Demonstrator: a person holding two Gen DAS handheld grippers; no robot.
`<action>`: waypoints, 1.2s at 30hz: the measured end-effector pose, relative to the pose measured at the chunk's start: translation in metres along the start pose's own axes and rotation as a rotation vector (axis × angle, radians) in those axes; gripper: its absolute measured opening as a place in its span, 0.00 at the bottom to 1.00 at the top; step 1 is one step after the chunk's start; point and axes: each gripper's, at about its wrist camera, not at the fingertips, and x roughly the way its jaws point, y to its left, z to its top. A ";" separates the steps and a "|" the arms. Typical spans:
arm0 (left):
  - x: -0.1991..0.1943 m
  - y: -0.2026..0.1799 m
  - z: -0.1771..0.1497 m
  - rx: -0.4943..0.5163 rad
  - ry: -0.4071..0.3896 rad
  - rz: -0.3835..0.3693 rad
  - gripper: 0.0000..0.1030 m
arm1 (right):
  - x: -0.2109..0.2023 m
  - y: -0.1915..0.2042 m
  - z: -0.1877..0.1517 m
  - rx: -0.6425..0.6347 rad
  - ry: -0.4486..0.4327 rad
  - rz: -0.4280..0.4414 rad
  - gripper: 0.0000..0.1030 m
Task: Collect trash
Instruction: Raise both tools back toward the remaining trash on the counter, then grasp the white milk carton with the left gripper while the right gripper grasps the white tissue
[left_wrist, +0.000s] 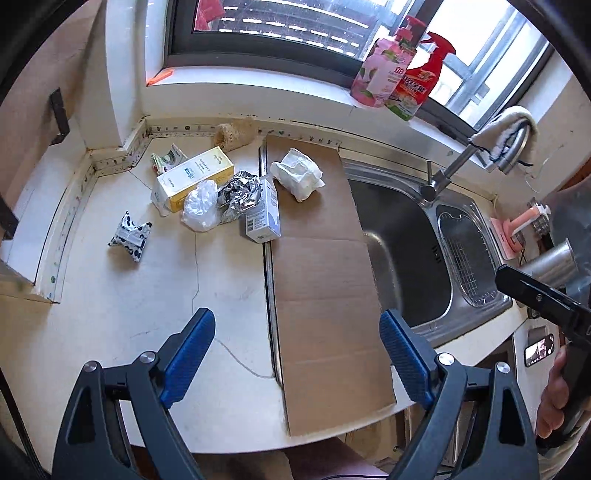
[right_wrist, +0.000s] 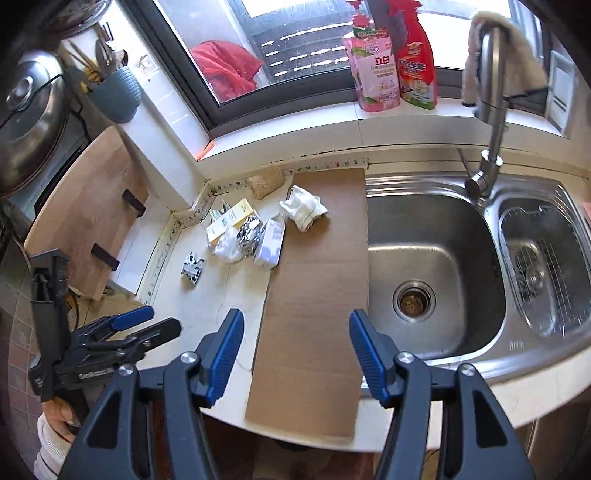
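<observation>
Left wrist view showed the left gripper (left_wrist: 297, 354) with jaws apart and empty, poised above the counter (left_wrist: 110, 314); likewise the right gripper (right_wrist: 297, 354) gaped, holding nothing. Both hung back, probably to survey first. At eleven o'clock lay the trash: yellow box (left_wrist: 195, 177), foil wad (left_wrist: 236, 195), crumpled tissue (left_wrist: 297, 173) on cardboard (left_wrist: 325, 295) bridging the sink (right_wrist: 436, 251).

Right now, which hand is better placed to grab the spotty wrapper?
Probably the left. The spotty wrapper lies left of all the other trash, and the left gripper, fingers open and empty, hovers nearer that side than the right gripper.
</observation>
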 end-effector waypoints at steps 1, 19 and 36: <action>0.013 -0.002 0.011 -0.006 0.013 0.013 0.87 | 0.008 -0.006 0.013 -0.006 0.008 0.001 0.58; 0.195 0.030 0.093 -0.221 0.171 0.128 0.80 | 0.201 -0.051 0.128 0.017 0.155 0.133 0.58; 0.217 0.047 0.102 -0.305 0.117 0.076 0.53 | 0.287 -0.036 0.145 -0.053 0.164 0.176 0.58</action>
